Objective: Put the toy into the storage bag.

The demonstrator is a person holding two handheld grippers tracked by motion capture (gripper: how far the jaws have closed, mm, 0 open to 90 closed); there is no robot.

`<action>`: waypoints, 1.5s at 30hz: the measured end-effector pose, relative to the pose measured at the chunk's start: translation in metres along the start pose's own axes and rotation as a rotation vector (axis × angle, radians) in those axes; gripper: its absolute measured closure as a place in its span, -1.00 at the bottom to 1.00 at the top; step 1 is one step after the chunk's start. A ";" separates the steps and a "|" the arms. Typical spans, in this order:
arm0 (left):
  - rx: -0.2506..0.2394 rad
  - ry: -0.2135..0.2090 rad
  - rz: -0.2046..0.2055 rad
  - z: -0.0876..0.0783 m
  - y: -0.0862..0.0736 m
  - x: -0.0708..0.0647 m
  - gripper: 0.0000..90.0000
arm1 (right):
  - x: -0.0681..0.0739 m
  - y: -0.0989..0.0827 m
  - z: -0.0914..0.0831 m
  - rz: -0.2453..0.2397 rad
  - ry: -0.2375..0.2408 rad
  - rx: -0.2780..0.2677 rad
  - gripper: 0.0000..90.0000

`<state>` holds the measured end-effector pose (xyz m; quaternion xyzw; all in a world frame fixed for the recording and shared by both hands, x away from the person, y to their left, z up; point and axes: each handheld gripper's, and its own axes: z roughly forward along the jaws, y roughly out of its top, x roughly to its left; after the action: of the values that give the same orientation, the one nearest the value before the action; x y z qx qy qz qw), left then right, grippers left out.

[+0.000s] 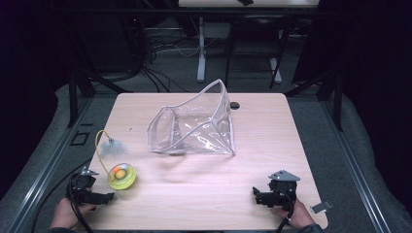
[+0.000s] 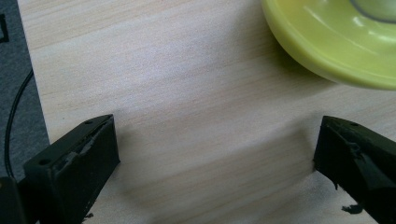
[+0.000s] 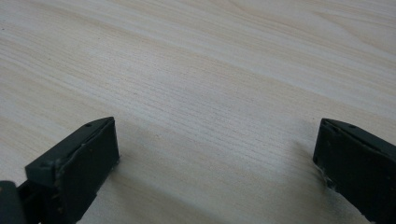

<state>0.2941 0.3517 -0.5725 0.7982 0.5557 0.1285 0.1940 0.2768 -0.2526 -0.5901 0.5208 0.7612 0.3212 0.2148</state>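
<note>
Yellow-green round plastic toy (image 1: 122,175) with an orange ball under its clear dome, resting near the front left corner of the pale wooden table (image 1: 272,141).

Left gripper (image 1: 99,197) lies just beside the toy, its jaws spread wide with only bare tabletop between them and nothing held; a yellow wire with a grey feathery tuft (image 1: 112,145) arcs up from the toy; right gripper (image 1: 258,195) sits near the front right edge, well apart from the toy, jaws likewise wide open and empty; a clear plastic zip pouch (image 1: 194,127) stands at the table's middle.
</note>
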 end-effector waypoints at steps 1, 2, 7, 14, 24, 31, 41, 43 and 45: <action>0.002 -0.001 0.002 0.000 0.000 0.000 -1.00 | 0.000 0.000 0.000 0.000 0.000 0.000 -1.00; 0.002 -0.001 0.002 0.000 0.000 0.000 -1.00 | 0.000 0.000 0.000 -0.002 0.001 0.002 -1.00; 0.018 -0.007 0.012 0.000 0.001 0.001 -1.00 | 0.000 0.000 0.000 0.002 0.000 -0.003 -1.00; -0.033 -0.009 0.006 -0.013 0.005 -0.001 -1.00 | 0.000 0.000 0.000 -0.002 0.004 0.003 -1.00; -0.074 -0.054 0.037 -0.028 0.007 -0.013 -1.00 | 0.000 0.000 0.000 -0.001 0.003 0.003 -1.00; -0.118 -0.072 0.068 -0.040 0.014 -0.021 -1.00 | 0.000 0.000 0.001 -0.004 0.001 -0.004 -1.00; -0.173 -0.087 0.083 -0.053 0.024 -0.026 -1.00 | 0.000 0.000 0.001 -0.001 0.002 0.001 -1.00; -0.179 -0.085 0.073 -0.057 0.031 -0.023 -1.00 | 0.000 0.000 0.001 -0.002 0.003 -0.001 -1.00; -0.191 -0.088 0.070 -0.062 0.037 -0.020 -1.00 | 0.000 0.000 0.001 -0.001 0.003 0.001 -1.00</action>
<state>0.2922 0.3314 -0.5000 0.7998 0.5038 0.1522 0.2887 0.2773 -0.2522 -0.5902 0.5200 0.7619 0.3215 0.2139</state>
